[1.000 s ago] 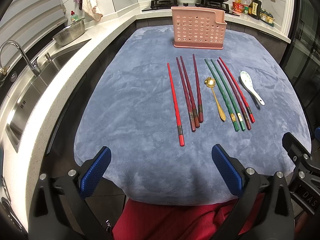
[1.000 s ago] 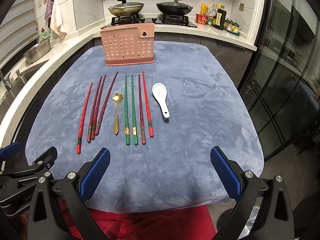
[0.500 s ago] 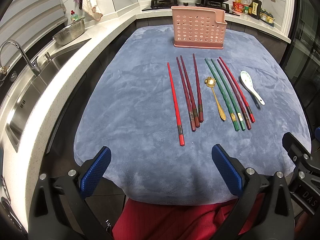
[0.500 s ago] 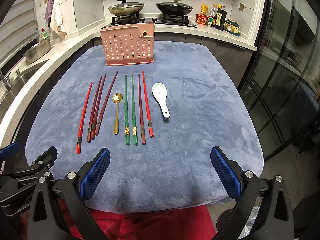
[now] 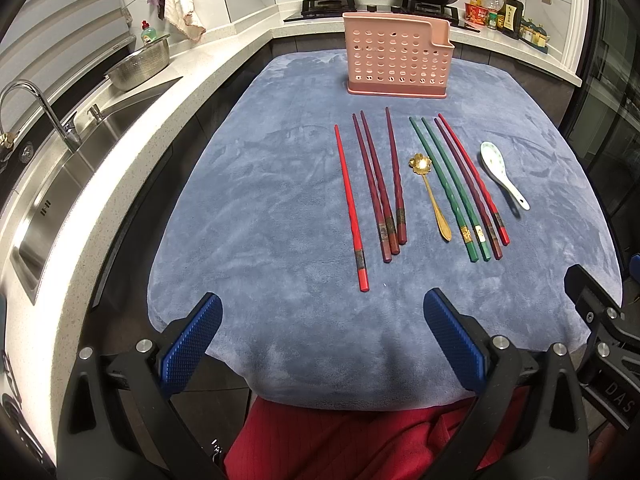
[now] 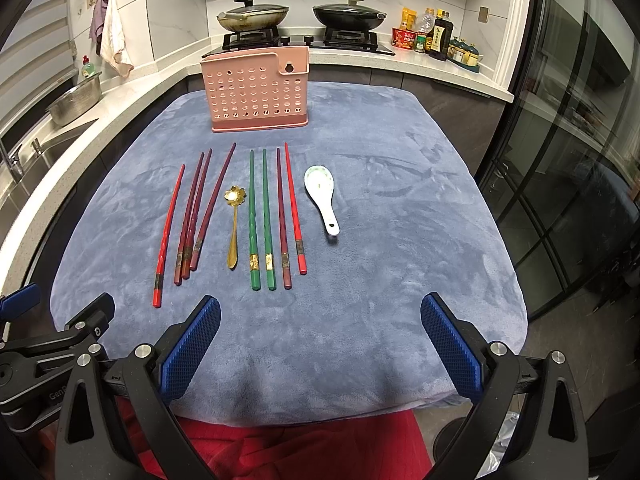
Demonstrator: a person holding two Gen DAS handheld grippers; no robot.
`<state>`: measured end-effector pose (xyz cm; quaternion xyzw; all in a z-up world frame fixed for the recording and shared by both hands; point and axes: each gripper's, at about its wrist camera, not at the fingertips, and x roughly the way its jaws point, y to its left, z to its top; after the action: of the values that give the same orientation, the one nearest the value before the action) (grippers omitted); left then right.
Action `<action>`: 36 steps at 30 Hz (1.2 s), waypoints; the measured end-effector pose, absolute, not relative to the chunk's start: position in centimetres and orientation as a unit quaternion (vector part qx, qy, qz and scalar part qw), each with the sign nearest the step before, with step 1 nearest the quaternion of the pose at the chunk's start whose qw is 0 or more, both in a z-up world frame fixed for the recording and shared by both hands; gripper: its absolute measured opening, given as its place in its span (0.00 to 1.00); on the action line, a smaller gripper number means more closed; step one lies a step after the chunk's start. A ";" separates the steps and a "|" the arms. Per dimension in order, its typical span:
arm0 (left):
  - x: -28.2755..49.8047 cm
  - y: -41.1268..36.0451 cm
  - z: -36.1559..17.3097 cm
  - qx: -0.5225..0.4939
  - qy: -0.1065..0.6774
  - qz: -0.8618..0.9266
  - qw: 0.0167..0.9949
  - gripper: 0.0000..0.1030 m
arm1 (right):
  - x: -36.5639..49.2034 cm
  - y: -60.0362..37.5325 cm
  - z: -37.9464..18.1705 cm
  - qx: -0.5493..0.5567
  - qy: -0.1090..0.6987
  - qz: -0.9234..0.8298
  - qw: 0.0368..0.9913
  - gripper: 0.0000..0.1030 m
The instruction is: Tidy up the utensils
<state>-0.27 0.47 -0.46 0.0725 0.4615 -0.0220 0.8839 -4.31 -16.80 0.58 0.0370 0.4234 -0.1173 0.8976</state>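
Observation:
A pink perforated utensil holder (image 5: 398, 62) (image 6: 256, 90) stands upright at the far end of the blue-grey cloth (image 5: 260, 200) (image 6: 400, 240). In front of it lie several chopsticks in a row: one bright red (image 5: 350, 204) (image 6: 168, 236), dark red ones (image 5: 380, 192) (image 6: 196, 208), two green (image 5: 448, 196) (image 6: 258, 216), then a dark red and a red (image 5: 472, 184) (image 6: 292, 208). A gold flower spoon (image 5: 430, 196) (image 6: 234, 228) and a white ceramic spoon (image 5: 502, 174) (image 6: 323, 196) lie among them. My left gripper (image 5: 322, 344) and right gripper (image 6: 320, 346) hover open at the near edge, holding nothing.
A steel sink (image 5: 80, 152) with a tap (image 5: 36, 108) and a metal bowl (image 5: 140, 68) lie along the left counter. Two pans (image 6: 252, 16) sit on the stove behind the holder, bottles (image 6: 436, 36) at the back right. A glass door (image 6: 580, 160) stands at right. Red clothing (image 5: 360, 440) is below.

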 end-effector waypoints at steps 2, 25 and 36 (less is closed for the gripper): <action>-0.3 0.4 -0.4 0.072 0.462 -0.022 0.884 0.93 | -4.3 -16.9 0.6 0.037 0.423 -0.118 0.898 0.94; -0.2 0.7 -0.7 0.068 0.465 -0.020 0.883 0.93 | -4.2 -17.0 0.5 0.039 0.424 -0.118 0.897 0.94; 3.8 2.4 -3.0 0.017 0.492 -0.019 0.870 0.93 | -2.3 -19.0 -1.2 0.069 0.442 -0.122 0.886 0.94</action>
<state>3.80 2.44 -3.01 0.0168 0.4924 -0.0185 0.8700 -2.28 -18.96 -1.20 0.0694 0.4424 -0.1221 0.8858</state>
